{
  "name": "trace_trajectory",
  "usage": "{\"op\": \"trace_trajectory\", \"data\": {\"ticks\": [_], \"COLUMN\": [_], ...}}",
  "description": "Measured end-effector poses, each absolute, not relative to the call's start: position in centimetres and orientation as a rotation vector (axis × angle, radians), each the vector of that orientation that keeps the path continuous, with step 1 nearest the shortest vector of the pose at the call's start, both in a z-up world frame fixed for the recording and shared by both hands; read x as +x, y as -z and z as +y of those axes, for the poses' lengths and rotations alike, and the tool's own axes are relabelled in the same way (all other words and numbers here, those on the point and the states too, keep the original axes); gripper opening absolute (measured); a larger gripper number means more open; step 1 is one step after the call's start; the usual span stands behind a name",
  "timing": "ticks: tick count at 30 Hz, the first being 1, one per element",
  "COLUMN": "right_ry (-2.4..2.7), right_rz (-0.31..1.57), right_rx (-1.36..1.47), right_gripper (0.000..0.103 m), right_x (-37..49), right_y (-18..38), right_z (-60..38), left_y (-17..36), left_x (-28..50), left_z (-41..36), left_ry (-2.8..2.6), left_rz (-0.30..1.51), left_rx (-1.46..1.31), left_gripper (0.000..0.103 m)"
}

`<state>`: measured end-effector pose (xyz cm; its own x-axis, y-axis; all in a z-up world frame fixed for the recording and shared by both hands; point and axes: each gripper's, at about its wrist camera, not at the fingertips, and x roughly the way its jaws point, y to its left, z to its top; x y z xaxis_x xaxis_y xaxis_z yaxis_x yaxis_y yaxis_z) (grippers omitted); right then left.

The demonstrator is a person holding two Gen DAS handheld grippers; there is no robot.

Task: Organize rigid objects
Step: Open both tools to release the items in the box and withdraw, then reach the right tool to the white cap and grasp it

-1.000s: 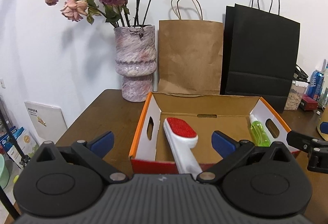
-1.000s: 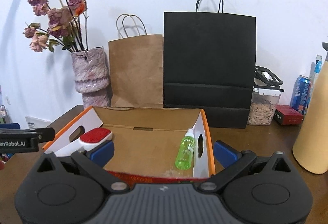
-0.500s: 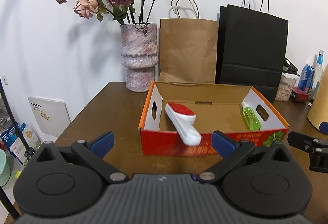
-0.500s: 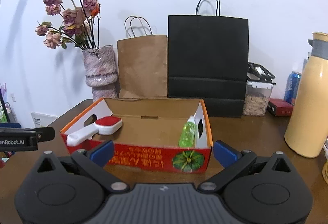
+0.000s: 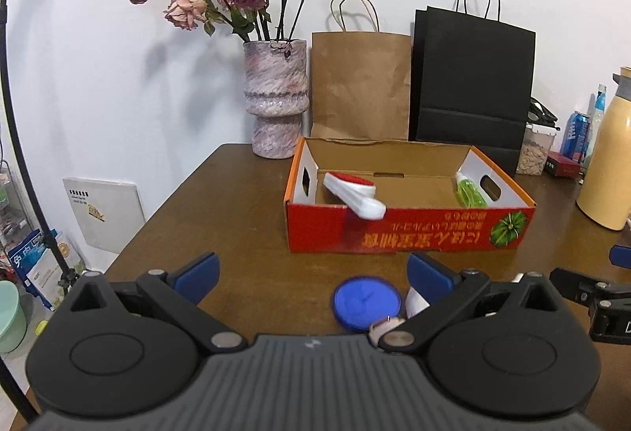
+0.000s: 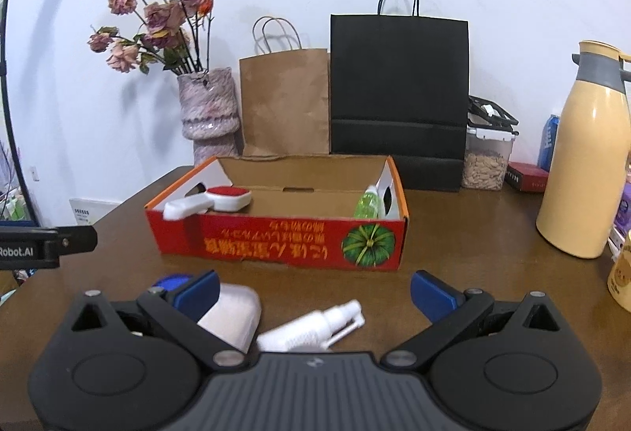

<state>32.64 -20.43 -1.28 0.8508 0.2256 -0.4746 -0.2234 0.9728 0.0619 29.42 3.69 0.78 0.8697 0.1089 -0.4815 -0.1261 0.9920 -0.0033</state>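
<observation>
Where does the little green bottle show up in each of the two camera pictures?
Left wrist view: green bottle lies in the box's right end, right of centre.
Right wrist view: green bottle leans in the box's right end, near the middle.
Shared landmark: the red cardboard box with the pumpkin picture.

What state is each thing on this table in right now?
Box: open-topped.
Lint brush: handle propped over the box's front wall.
Green bottle: inside, against the right wall.
White spray bottle: lying on the table.
Left gripper: open, empty.
Right gripper: open, empty.
</observation>
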Motion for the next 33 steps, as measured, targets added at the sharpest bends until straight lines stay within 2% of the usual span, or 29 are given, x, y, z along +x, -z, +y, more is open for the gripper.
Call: {"op": "trace_trajectory", "data": {"ticks": [33], "right_ry": [-0.31], "right_rz": [0.606], "right_rx": [-0.036], "right_gripper": [0.103], "right_x": [19.9], "right_y": [5.4], "right_z": [-17.9], "left_y": [3.1], "left_x": [15.9], "left_z": [5.3], "left_ry": [-0.157], "left_rz": [0.552], "left_rx": [-0.027], "left_gripper": [0.103]}}
